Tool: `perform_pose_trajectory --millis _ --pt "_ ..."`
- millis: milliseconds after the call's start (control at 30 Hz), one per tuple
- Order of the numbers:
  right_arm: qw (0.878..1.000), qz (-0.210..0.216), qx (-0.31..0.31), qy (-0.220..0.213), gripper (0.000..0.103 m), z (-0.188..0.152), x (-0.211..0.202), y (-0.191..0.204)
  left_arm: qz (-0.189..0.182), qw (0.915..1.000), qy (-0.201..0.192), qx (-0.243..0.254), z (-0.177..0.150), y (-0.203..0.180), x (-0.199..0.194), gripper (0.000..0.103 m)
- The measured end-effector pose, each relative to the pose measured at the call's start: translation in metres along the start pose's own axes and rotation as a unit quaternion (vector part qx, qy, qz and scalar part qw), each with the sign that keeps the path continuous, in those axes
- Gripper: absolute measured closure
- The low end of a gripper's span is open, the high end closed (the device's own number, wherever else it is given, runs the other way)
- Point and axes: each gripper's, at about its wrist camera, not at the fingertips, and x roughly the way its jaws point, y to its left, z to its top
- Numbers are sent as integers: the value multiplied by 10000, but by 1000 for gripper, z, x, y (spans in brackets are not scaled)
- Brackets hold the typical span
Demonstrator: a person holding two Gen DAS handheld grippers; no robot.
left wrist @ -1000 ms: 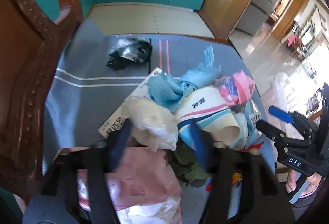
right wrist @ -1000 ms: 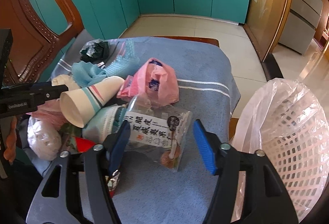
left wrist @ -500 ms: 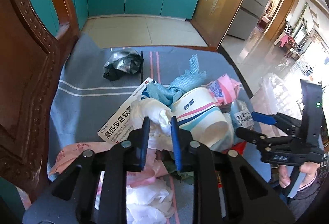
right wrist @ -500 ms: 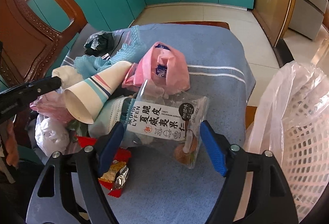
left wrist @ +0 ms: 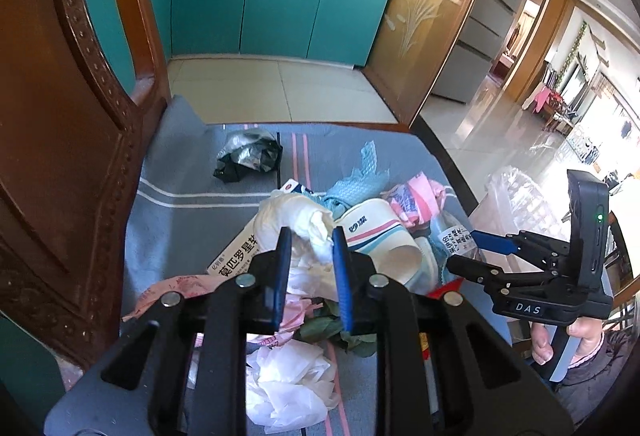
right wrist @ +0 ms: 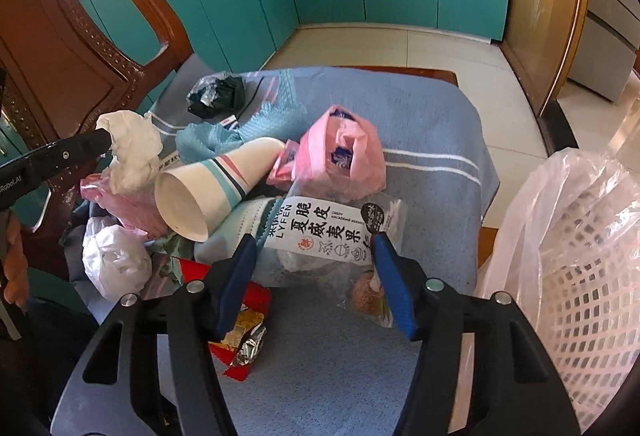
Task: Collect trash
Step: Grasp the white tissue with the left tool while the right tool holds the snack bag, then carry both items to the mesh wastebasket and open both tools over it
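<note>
A crumpled white tissue wad (left wrist: 298, 224) is pinched between the left gripper (left wrist: 308, 256)'s blue pads, lifted above the heap. Just right of it a striped paper cup (right wrist: 208, 188) lies on its side. A clear nut packet (right wrist: 328, 236) lies flat between the closing right gripper (right wrist: 316, 276)'s fingers.

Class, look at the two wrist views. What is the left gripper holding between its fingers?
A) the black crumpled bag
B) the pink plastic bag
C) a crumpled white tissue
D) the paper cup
C: the left gripper is shut on the crumpled white tissue, lifted clear of the pile, while the paper cup lies on the cloth.
</note>
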Motion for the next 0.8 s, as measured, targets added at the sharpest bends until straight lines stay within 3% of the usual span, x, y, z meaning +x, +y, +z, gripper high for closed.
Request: perform_pose_trajectory --millis 300,433,467,500,567,733,800 --pt "9993 93 67 -365 43 2 -27 -6 -58 9994 -338 -36 3 -2 -10 81" --pt "9982 188 126 -563 43 2 -39 -10 -77 9997 -215 -3 2 -3 -6 80" --pt "9981 196 135 -565 43 2 -40 -10 -19 9999 -131 -21 1 -4 -2 66" --pt "9982 192 137 -554 43 2 -40 -11 24 10000 -60 -41 0 -4 2 43" --pt "9984 173 134 -524 43 2 -38 -10 167 9998 9 -54 -1 -5 11 33" --pt "9988 148 45 -466 43 2 -32 -4 296 9991 309 -30 7 -6 44 37" --pt "9989 120 30 -447 43 2 -30 -4 320 9978 577 74 6 -10 61 51"
